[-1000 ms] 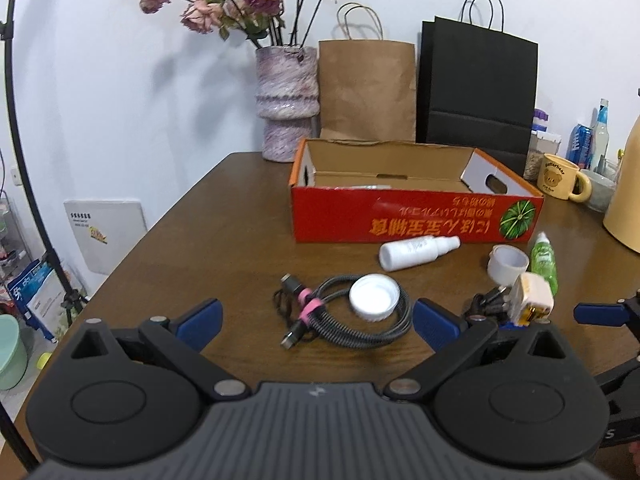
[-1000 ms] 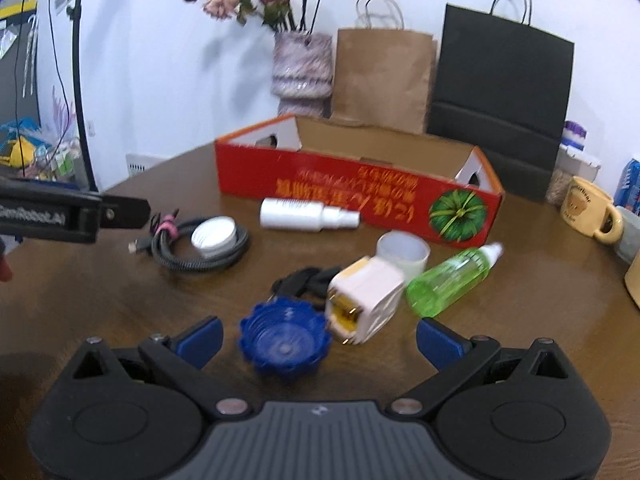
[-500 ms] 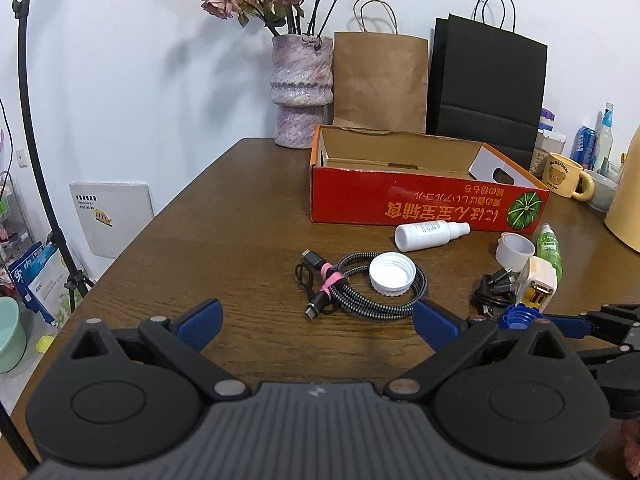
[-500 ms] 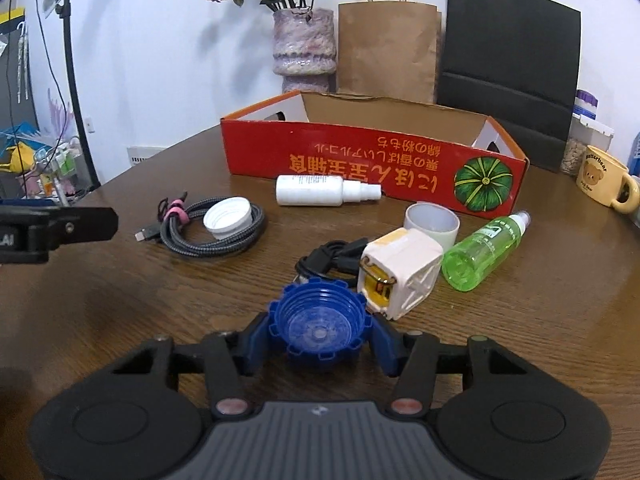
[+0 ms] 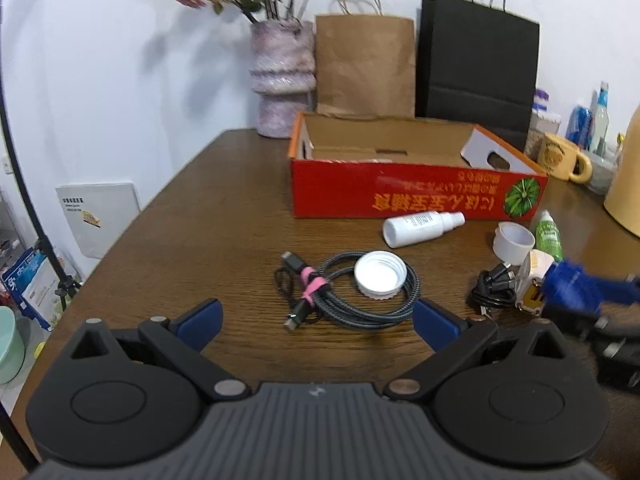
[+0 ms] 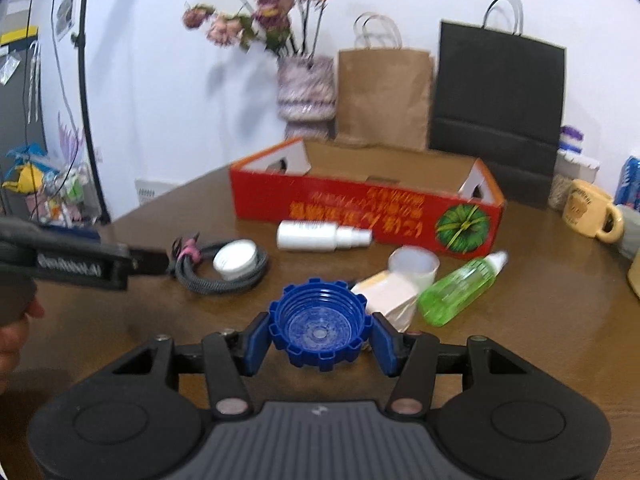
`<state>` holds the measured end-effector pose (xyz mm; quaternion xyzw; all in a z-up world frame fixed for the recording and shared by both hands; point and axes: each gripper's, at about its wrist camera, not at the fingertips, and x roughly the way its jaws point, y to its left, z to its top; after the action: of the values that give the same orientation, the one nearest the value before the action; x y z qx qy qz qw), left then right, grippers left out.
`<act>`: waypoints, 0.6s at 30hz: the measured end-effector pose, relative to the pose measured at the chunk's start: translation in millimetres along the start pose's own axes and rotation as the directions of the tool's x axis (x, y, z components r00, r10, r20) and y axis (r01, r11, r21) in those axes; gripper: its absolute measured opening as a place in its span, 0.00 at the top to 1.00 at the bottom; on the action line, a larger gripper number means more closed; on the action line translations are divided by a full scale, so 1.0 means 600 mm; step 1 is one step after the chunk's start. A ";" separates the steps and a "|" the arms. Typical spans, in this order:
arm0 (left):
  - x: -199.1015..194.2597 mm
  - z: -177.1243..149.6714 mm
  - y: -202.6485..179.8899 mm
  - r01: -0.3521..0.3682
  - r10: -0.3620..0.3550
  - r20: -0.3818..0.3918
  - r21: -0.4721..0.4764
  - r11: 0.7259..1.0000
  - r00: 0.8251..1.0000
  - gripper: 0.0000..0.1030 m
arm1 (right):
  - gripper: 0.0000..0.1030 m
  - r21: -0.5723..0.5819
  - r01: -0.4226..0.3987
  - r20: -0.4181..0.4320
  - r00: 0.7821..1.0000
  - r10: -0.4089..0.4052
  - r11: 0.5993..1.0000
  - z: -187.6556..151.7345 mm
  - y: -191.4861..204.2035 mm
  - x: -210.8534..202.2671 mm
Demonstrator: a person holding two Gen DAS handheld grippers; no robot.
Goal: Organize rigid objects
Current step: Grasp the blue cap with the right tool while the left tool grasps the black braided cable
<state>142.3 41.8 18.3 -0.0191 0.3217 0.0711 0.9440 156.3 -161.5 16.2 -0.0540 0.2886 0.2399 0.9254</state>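
Tabletop (image 6: 120,320): blue cap (image 6: 318,328) now lifted (R claw (image 6: 318,334)).

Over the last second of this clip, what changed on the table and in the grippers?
The right gripper closed on the blue cap, which had lain on the table between its open jaws, and now holds it raised in front of the white adapter. The left gripper stayed open and empty. The coiled cable, white cap, both bottles and the red box kept their places.
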 end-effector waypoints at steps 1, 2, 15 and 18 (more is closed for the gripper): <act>0.007 0.005 -0.004 0.012 -0.012 -0.012 0.006 1.000 1.000 0.00 | 0.49 0.006 0.008 0.015 1.000 -0.008 1.000 0.004 -0.007 -0.004; 0.014 0.009 -0.008 0.020 -0.020 -0.020 0.013 1.000 1.000 0.00 | 0.49 0.010 0.018 0.028 0.999 -0.019 1.000 0.008 -0.014 -0.007; 0.122 0.048 -0.054 0.017 -0.009 -0.138 0.057 0.998 0.990 0.00 | 0.49 0.069 0.098 0.103 0.989 -0.104 0.993 0.065 -0.110 0.030; 0.135 0.041 -0.060 0.007 0.004 -0.138 0.077 0.997 0.990 0.00 | 0.49 0.091 0.088 0.106 0.990 -0.097 0.992 0.064 -0.118 0.047</act>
<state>226.0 18.1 -11.7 0.0123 0.3888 0.0562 0.9195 229.7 -202.9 29.1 -0.0141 0.2444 0.1866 0.9515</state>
